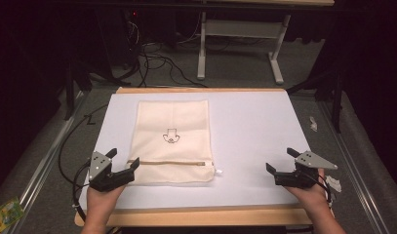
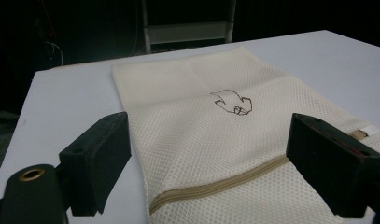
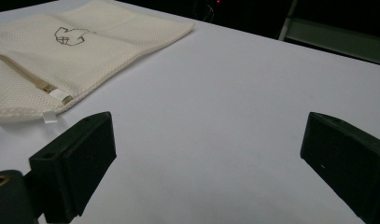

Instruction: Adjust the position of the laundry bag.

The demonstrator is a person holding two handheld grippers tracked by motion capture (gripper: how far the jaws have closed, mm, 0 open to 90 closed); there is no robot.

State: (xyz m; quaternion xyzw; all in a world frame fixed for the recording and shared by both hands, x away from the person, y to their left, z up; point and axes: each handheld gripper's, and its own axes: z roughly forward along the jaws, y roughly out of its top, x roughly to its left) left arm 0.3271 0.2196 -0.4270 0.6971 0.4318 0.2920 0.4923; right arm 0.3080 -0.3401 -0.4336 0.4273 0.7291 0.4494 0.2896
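Cream mesh zippered laundry bag (image 1: 172,141) is lying flat just beyond the left gripper (image 1: 122,165), whose empty jaws are gaping wide at its near-left corner; right gripper (image 1: 280,162), equally wide, is hovering empty, well apart from the bag.

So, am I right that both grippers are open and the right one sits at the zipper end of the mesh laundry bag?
Not quite: it is the left gripper at the zipper end of the mesh laundry bag, as the high view shows. The right gripper is over bare table. Both are open.
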